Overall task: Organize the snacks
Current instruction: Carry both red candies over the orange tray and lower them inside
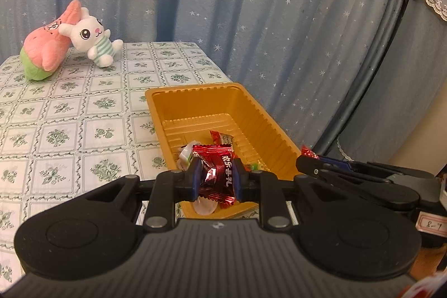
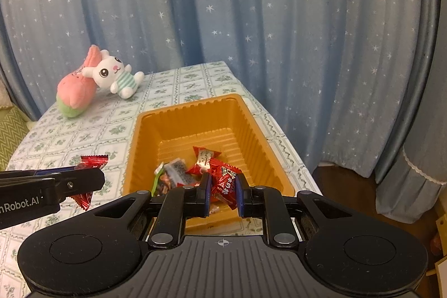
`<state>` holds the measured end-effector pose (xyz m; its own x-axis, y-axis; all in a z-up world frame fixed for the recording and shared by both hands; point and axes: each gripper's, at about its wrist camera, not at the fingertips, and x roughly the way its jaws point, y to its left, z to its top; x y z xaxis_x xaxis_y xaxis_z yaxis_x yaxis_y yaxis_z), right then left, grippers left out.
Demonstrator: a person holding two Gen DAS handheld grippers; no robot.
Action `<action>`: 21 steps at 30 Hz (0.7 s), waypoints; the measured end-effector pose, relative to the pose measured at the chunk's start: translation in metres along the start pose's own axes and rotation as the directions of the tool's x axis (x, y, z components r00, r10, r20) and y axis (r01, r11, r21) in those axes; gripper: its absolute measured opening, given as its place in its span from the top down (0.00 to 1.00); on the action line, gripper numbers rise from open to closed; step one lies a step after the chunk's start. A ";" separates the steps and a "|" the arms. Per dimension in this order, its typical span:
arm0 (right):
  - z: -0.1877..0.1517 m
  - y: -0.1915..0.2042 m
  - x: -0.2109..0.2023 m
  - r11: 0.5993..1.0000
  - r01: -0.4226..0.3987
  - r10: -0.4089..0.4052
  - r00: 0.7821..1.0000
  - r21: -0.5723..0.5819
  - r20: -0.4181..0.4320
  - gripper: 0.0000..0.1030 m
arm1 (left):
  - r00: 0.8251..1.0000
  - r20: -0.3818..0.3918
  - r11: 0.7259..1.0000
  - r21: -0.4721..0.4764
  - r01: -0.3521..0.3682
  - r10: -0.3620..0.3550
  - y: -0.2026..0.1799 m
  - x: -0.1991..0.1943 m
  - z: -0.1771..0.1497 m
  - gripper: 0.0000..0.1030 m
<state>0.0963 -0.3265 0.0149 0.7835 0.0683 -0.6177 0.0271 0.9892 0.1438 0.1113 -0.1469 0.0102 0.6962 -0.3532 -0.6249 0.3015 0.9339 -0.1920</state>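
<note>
An orange plastic tray [image 1: 240, 102] [image 2: 251, 124] stands on the patterned tablecloth and holds several wrapped snacks [image 2: 204, 158]. My left gripper [image 1: 216, 172] is shut on a red foil snack packet [image 1: 216, 158] and holds it over the tray's near end. It shows from the side in the right wrist view [image 2: 92, 175], left of the tray, with the red packet [image 2: 93, 159] between its fingers. My right gripper [image 2: 222, 189] is shut on another red snack packet [image 2: 223, 180] above the tray's near end. It shows at the right in the left wrist view [image 1: 304, 158].
A pink plush [image 1: 47, 46] and a white bunny plush [image 1: 92, 38] lie at the table's far left. A blue star curtain [image 1: 251, 4] hangs behind the table. The table's right edge [image 2: 279, 130] runs beside the tray.
</note>
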 end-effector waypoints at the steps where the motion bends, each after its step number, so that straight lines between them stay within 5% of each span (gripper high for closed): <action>1: 0.001 -0.001 0.001 1.000 -0.001 0.001 1.000 0.000 0.000 0.83 | 1.000 -0.001 1.000 0.001 0.000 0.000 0.000 0.002 0.001 0.80; 21: 0.023 -0.020 0.045 1.000 -0.009 0.009 1.000 0.001 -0.028 0.83 | 0.999 -0.039 1.000 -0.002 0.003 -0.003 0.002 0.057 0.025 0.80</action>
<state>0.1452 -0.3467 0.0026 0.7662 0.0805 -0.6375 0.0211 0.9884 0.1502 0.1679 -0.1663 -0.0066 0.6695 -0.3535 -0.6533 0.3023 0.9330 -0.1951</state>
